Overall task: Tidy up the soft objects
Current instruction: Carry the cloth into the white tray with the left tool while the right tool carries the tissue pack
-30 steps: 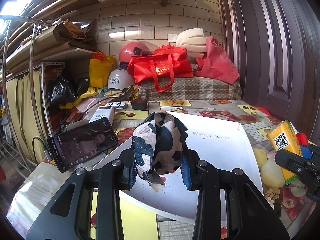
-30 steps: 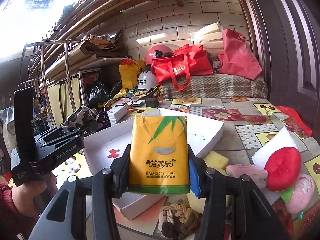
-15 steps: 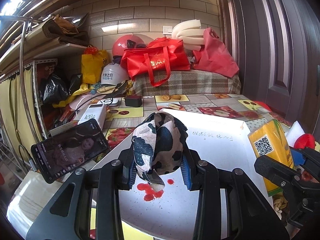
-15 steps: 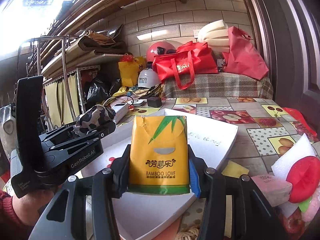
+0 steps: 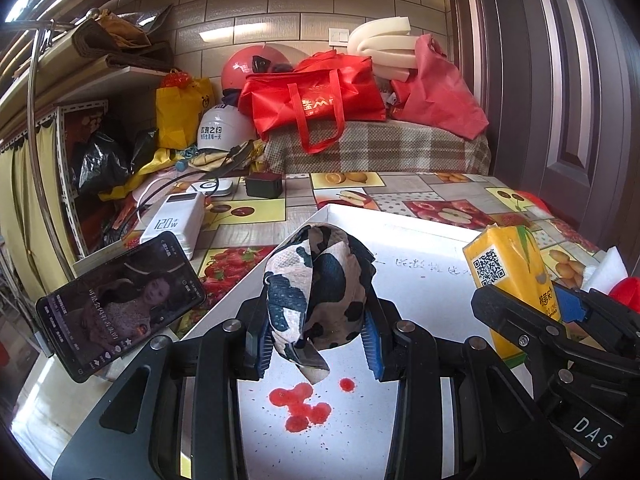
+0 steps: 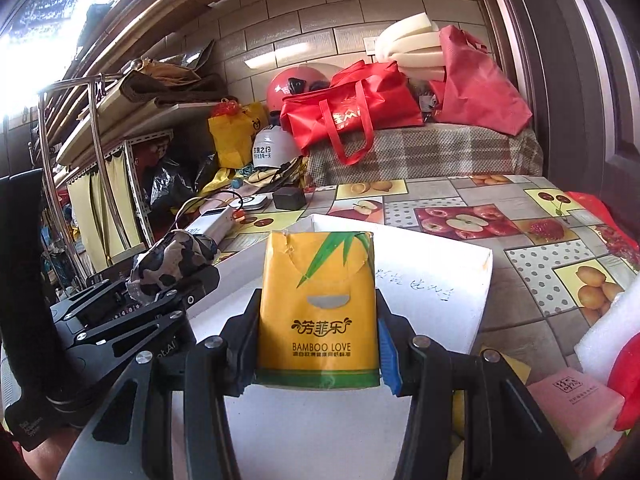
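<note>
My left gripper (image 5: 316, 344) is shut on a black-and-cream cow-print cloth (image 5: 320, 288) and holds it over the white shallow box (image 5: 424, 240). My right gripper (image 6: 318, 354) is shut on a yellow tissue pack (image 6: 318, 308) printed "BAMBOO LOVE", also held over the white box (image 6: 460, 280). In the left wrist view the right gripper (image 5: 532, 320) and its tissue pack (image 5: 512, 276) sit to the right. In the right wrist view the left gripper (image 6: 160, 280) and its cloth (image 6: 172, 260) sit to the left.
A phone (image 5: 120, 304) on a stand and a white power bank (image 5: 176, 224) stand left of the box. A pink block (image 6: 576, 404), white foam (image 6: 612, 328) and a red soft item (image 6: 628, 380) lie at the right. Red bags (image 5: 316, 100) fill the back.
Both grippers have moved forward over the white box and come closer together. Each still holds its item.
</note>
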